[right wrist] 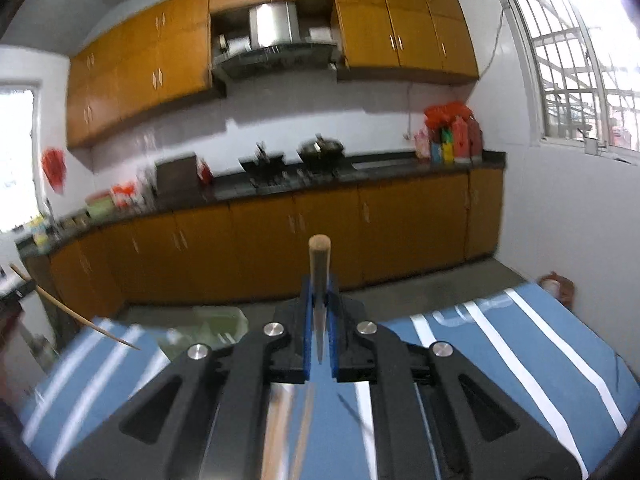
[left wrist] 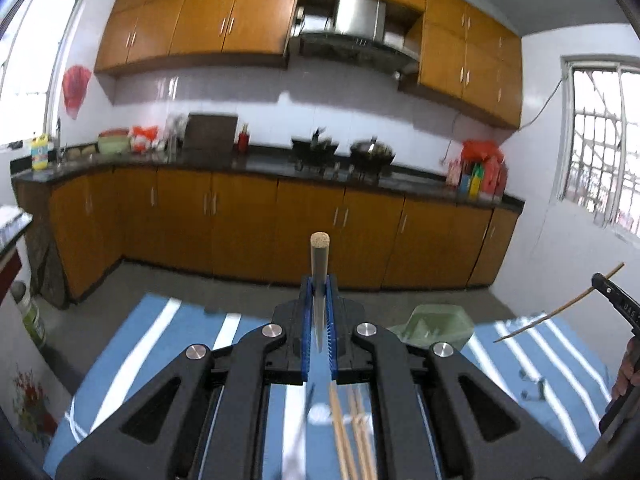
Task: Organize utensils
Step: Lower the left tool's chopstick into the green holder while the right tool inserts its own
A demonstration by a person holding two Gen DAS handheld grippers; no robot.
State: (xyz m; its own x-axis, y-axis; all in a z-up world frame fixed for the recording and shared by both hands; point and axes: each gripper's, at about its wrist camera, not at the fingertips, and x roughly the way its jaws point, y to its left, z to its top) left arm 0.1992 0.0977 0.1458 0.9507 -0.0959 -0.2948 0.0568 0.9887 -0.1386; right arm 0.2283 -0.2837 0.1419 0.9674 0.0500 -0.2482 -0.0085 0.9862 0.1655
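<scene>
Kitchen ahead of you: long run of orange cabinets point(left wrist: 240, 216) under a dark worktop, two woks on the hob, windows on both side walls. Both views blurred, the right more so.

The desk point(left wrist: 132, 344) lay below and in front of you, covered in a blue cloth with white stripes. A pale green container point(left wrist: 436, 326) sat at its far edge, between your two hands; likely the place the utensils were meant to go, though its inside could not be made out.

Left gripper point(left wrist: 320, 316): jaws clenched on a thin utensil point(left wrist: 319, 264), blue pads pressed against it from both sides. It ran forward along the fingers and ended in a rounded, cork-coloured tip, well clear of the cloth. Held end-on like this, it was hard to say whether it was a chopstick or a handle.

Right gripper point(right wrist: 319, 316): same picture. Jaws clenched on a second thin stick point(right wrist: 319, 264), brown rounded tip pointing toward the cabinets, also off the desk.

From the side, each view caught the other hand's piece as a long, slim, brown chopstick point(left wrist: 560, 306) tapering to a point, slanted down toward the cloth. That suggests you gripped each near its thick end, probably to keep the narrow tip free for lowering into the container.

More chopsticks point(left wrist: 352, 432) lay on the cloth under the left gripper, light wood, roughly parallel, not yet sorted.
</scene>
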